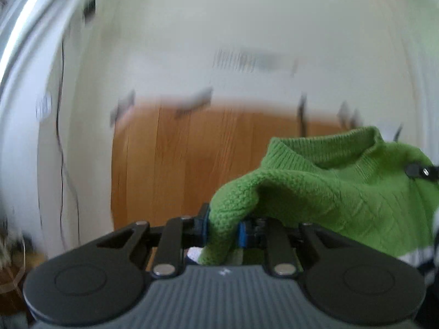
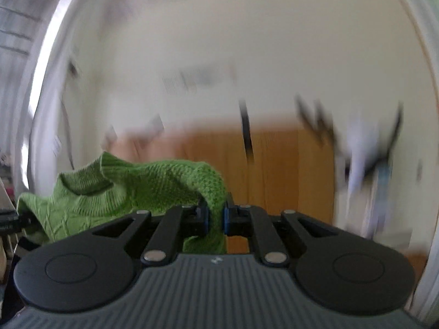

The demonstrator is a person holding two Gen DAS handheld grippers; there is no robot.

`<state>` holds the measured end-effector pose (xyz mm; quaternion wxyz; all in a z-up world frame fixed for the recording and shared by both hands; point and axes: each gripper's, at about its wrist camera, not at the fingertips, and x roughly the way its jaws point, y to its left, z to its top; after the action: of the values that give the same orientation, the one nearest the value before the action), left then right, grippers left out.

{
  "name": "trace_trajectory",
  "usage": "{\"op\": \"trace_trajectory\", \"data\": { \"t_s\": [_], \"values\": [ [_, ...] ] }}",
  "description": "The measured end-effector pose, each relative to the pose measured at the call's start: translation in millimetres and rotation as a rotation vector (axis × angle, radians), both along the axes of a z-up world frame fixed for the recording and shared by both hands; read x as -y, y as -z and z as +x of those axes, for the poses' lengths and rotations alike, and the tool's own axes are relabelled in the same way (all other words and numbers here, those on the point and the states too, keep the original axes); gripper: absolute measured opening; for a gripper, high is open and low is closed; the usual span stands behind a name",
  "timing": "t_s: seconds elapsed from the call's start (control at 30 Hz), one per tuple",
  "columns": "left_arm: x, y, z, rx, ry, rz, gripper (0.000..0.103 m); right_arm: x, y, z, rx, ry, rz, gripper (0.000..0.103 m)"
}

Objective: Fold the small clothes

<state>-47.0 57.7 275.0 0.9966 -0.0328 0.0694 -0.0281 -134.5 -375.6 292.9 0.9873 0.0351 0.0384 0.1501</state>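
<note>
Green knit is seen pinched between the blue pads of the left claw (image 1: 227, 230), low in the centre of the left wrist frame; the jaws are closed on a shoulder or sleeve end of the green sweater (image 1: 343, 189). From there the garment runs toward the right of the frame, its ribbed collar (image 1: 323, 148) standing open at right centre, and a black fingertip of the right claw (image 1: 419, 171) is seen biting the cloth at the far right edge.

In the right wrist frame the mirror case is shown: the right claw (image 2: 215, 220) is closed on the opposite end of the sweater (image 2: 115, 197), which trails away to the lower left.

The sweater is thus held in the air, its long axis stretched from claw to claw, collar between them. Beyond it a wooden surface (image 1: 178, 159) is seen, heavily blurred; whether this is floor or bench cannot be told. Neither claw is judged nearer, as each holds one end. Folding itself appears not yet begun.
</note>
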Motion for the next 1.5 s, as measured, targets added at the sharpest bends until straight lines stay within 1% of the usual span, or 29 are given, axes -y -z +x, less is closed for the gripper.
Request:
{"op": "trace_trajectory", "data": {
  "t_s": [0.03, 0.1, 0.13, 0.17, 0.2, 0.3, 0.37, 0.4, 0.47, 0.53, 0.57, 0.6, 0.63, 0.67, 0.7, 0.77, 0.9, 0.97, 1.03, 1.07, 1.1, 1.13, 1.17, 1.33, 1.37, 1.4, 1.43, 1.47, 1.5],
  "values": [
    [7, 19, 26, -0.052, -0.023, 0.018, 0.025, -2, 32, 29, -0.067, 0.038, 0.001, 0.015],
    [30, 81, 88, -0.224, -0.043, 0.104, 0.03, -15, 103, 89, -0.206, 0.158, -0.107, 0.047],
    [39, 113, 110, -0.343, -0.06, 0.156, 0.024, -21, 142, 116, -0.3, 0.244, -0.197, 0.049],
    [41, 148, 128, -0.496, -0.081, 0.172, 0.013, -19, 176, 132, -0.408, 0.294, -0.24, 0.042],
    [36, 169, 130, -0.574, -0.061, 0.141, 0.01, -12, 204, 137, -0.509, 0.303, -0.232, 0.031],
    [7, 203, 88, -0.566, 0.029, 0.089, 0.015, 14, 239, 104, -0.589, 0.188, -0.117, 0.035],
    [-14, 209, 58, -0.552, 0.05, 0.067, 0.035, 26, 248, 78, -0.613, 0.12, -0.095, 0.054],
    [-25, 210, 44, -0.551, 0.075, 0.037, 0.037, 30, 254, 64, -0.618, 0.08, -0.09, 0.059],
    [-42, 216, 17, -0.566, 0.123, -0.025, 0.049, 34, 264, 40, -0.643, 0.035, -0.095, 0.082],
    [-60, 219, 4, -0.6, 0.167, -0.083, 0.059, 30, 276, 17, -0.655, 0.006, -0.117, 0.084],
    [-66, 225, -5, -0.618, 0.181, -0.109, 0.062, 25, 279, 9, -0.66, -0.011, -0.139, 0.081],
    [-69, 228, -11, -0.631, 0.191, -0.122, 0.063, 18, 287, 2, -0.669, -0.024, -0.169, 0.064],
    [-69, 234, -20, -0.64, 0.2, -0.132, 0.063, 10, 292, -6, -0.656, -0.037, -0.191, 0.057],
    [-69, 237, -26, -0.645, 0.206, -0.145, 0.06, 4, 291, -15, -0.626, -0.039, -0.191, 0.019],
    [-64, 242, -28, -0.65, 0.205, -0.156, 0.056, -1, 286, -17, -0.628, -0.058, -0.194, 0.003],
    [-55, 246, -34, -0.663, 0.21, -0.159, 0.03, -2, 270, -21, -0.539, 0.087, -0.297, 0.002],
    [-46, 239, -47, -0.634, 0.219, -0.136, 0.02, 57, 248, -6, -0.423, 0.548, -0.542, 0.003],
    [-50, 234, -50, -0.618, 0.233, -0.129, 0.021, 95, 236, -2, -0.488, 0.65, -0.474, 0.003],
    [-62, 229, -48, -0.599, 0.221, -0.154, 0.026, 105, 226, -9, -0.518, 0.551, -0.336, 0.011],
    [-68, 227, -46, -0.587, 0.204, -0.172, 0.029, 101, 226, -11, -0.518, 0.486, -0.291, 0.02],
    [-73, 225, -43, -0.579, 0.169, -0.177, 0.031, 92, 230, -11, -0.532, 0.414, -0.264, 0.039],
    [-76, 224, -39, -0.577, 0.136, -0.172, 0.035, 79, 235, -10, -0.548, 0.34, -0.248, 0.048],
    [-80, 221, -36, -0.571, 0.099, -0.171, 0.045, 67, 242, -10, -0.551, 0.279, -0.235, 0.053],
    [-90, 209, -29, -0.544, 0.034, -0.162, 0.07, 22, 275, -2, -0.672, 0.047, -0.101, 0.069],
    [-91, 207, -27, -0.54, 0.028, -0.163, 0.082, 18, 283, 1, -0.696, 0.033, -0.084, 0.067],
    [-90, 207, -23, -0.535, 0.029, -0.163, 0.084, 13, 289, 4, -0.722, 0.024, -0.079, 0.055],
    [-87, 207, -19, -0.537, 0.037, -0.153, 0.085, 8, 291, 2, -0.707, 0.034, -0.098, 0.038],
    [-79, 208, -12, -0.546, 0.051, -0.129, 0.085, 0, 290, 0, -0.695, 0.022, -0.142, 0.009],
    [-72, 210, -7, -0.552, 0.064, -0.105, 0.084, -3, 286, -5, -0.694, 0.004, -0.146, 0.009]
  ]
}}
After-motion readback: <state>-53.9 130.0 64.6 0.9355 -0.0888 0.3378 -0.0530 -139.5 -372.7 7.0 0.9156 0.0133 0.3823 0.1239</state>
